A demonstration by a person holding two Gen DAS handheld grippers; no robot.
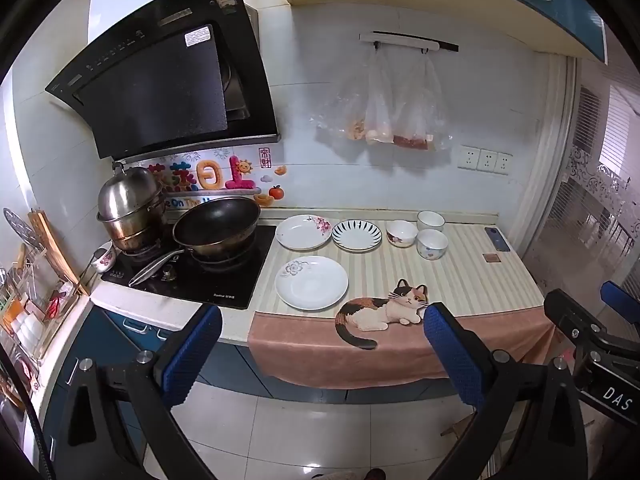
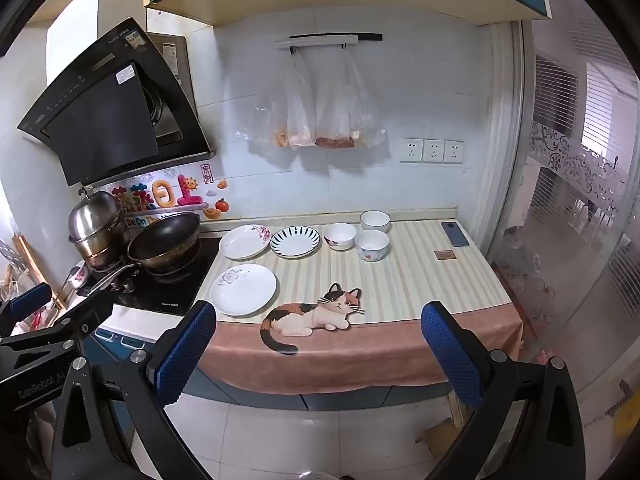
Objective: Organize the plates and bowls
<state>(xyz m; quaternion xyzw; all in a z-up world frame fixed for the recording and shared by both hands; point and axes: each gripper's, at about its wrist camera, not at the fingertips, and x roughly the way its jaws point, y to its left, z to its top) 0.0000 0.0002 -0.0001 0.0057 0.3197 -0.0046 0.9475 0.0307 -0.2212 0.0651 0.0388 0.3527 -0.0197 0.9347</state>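
Three plates lie on the striped counter mat [image 1: 460, 280]: a white plate with a grey flower [image 1: 311, 288] [image 2: 243, 289] in front, a pink-flowered plate [image 1: 304, 232] [image 2: 245, 241] behind it, and a blue-striped plate [image 1: 357, 235] [image 2: 295, 241] beside that. Three bowls stand to the right: a flowered bowl [image 1: 401, 233] [image 2: 339, 236], a plain white bowl [image 1: 431, 221] [image 2: 375, 221] and a patterned bowl [image 1: 432, 244] [image 2: 372, 245]. My left gripper [image 1: 322, 344] and my right gripper [image 2: 320, 344] are both open and empty, held in front of the counter edge.
A black stove [image 1: 192, 272] with a wok [image 1: 218, 224] and a steel pot [image 1: 130, 208] sits left of the mat. A phone [image 1: 497, 239] and a small brown square [image 1: 491, 257] lie at the mat's right. A cat-pattern cloth [image 1: 384, 308] hangs over the front edge.
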